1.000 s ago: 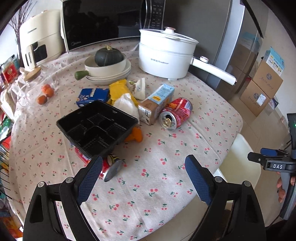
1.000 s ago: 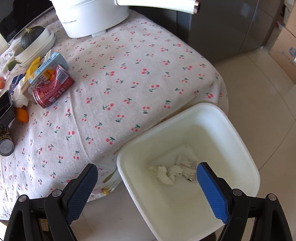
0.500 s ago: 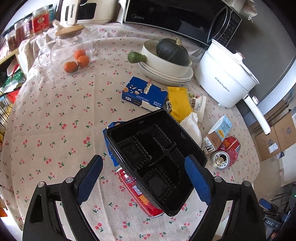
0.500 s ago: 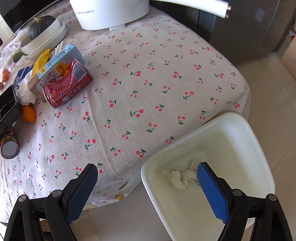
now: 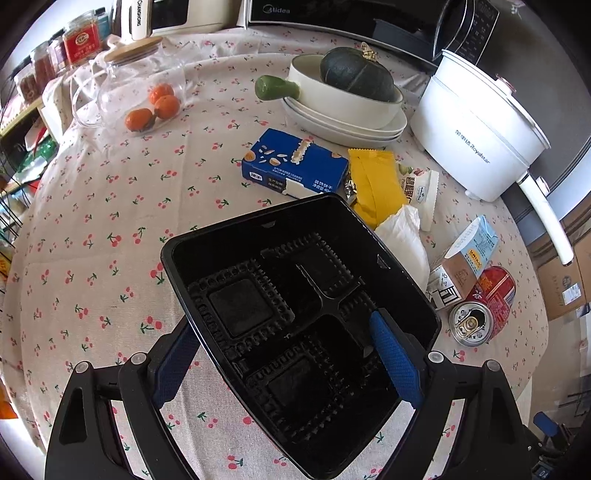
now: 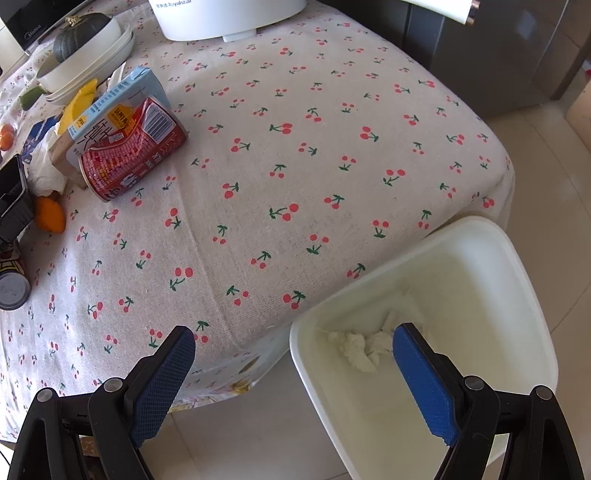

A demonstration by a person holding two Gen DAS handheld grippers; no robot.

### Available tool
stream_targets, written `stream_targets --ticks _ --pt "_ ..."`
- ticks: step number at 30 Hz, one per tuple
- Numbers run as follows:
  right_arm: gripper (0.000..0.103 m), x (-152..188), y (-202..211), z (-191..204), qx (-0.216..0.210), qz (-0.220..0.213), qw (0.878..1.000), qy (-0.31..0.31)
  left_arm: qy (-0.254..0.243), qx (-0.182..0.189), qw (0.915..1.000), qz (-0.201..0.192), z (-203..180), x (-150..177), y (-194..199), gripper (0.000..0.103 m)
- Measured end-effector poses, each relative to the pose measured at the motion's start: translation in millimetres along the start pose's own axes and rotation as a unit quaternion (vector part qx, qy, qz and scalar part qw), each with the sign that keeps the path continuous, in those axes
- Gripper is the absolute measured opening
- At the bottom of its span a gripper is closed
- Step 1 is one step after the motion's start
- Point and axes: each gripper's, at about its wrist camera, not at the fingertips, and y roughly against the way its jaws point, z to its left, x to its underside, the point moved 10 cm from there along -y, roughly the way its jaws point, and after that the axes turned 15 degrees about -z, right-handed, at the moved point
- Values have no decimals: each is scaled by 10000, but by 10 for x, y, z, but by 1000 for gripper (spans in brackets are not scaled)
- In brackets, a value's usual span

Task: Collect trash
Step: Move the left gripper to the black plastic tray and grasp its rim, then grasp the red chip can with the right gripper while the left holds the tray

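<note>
A black plastic food tray [image 5: 295, 302] lies on the cherry-print tablecloth. My left gripper [image 5: 284, 365] is open and straddles its near part, one finger outside the left wall, one inside the right side. Behind it lie a blue biscuit box [image 5: 295, 162], a yellow wrapper [image 5: 373, 181], a white tissue [image 5: 402, 236], a milk carton [image 5: 465, 258] and a red can [image 5: 484, 306]. My right gripper [image 6: 293, 373] is open and empty over the table edge and the white bin [image 6: 517, 332], which holds crumpled tissue [image 6: 358, 350]. The can [image 6: 133, 155] and carton [image 6: 114, 107] show at its far left.
A white electric pot [image 5: 476, 133], stacked plates with a squash [image 5: 354, 77], a glass jar of oranges [image 5: 147, 99] and a microwave [image 5: 351, 18] stand at the back. A small orange [image 6: 50, 218] and another can [image 6: 13, 288] lie at the table's left. Cardboard boxes [image 5: 565, 284] sit on the floor.
My left gripper has swung left and come down onto the black tray, its fingers now around the tray's near part. My right gripper has shifted slightly towards the table, still open.
</note>
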Motion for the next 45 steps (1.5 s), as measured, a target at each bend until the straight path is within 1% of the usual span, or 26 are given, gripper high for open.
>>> stream_targets --ticks 2,4,6,9,12,15,17,20,25,28,34,39,45 --pt "90 6 -2 -6 19 7 10000 6 -12 56 9999 -82 0 -14 31 81" --pt "90 1 -4 -17 44 4 10000 -19 -29 197 9997 -104 -8 -22 75 67" --pt "90 -20 -1 -15 43 -20 10000 -80 -40 365 9993 -113 -13 -30 126 60" --pt "90 -74 5 27 18 -69 9998 -168 53 621 9980 -102 -14 -34 228 60" --pt "90 -124 12 120 -35 -122 9997 -217 152 830 9963 -174 2 -65 387 60" --pt "90 -162 11 254 -71 -175 9995 -242 203 997 9945 -258 47 -103 565 60" --pt "90 -170 3 374 -108 -186 9995 -241 181 1043 9939 -321 116 -126 680 60" --pt "90 -159 -22 641 -266 -166 9994 -139 115 1015 9939 -403 274 -148 815 60" --pt "90 -136 -72 1193 -550 -137 9982 186 77 873 9952 -433 694 -92 952 60" --pt "90 -128 -97 1516 -728 -138 9968 315 40 760 9965 -340 955 19 964 60" --pt "90 -88 -132 2058 -1061 -147 9930 506 13 658 9978 -120 1361 237 944 60" --pt "90 -82 -189 2437 -1306 -222 9893 616 -53 635 9979 -63 1532 346 944 60" --pt "90 -32 -379 2719 -1320 -269 9862 958 -113 597 9981 83 1626 489 906 60"
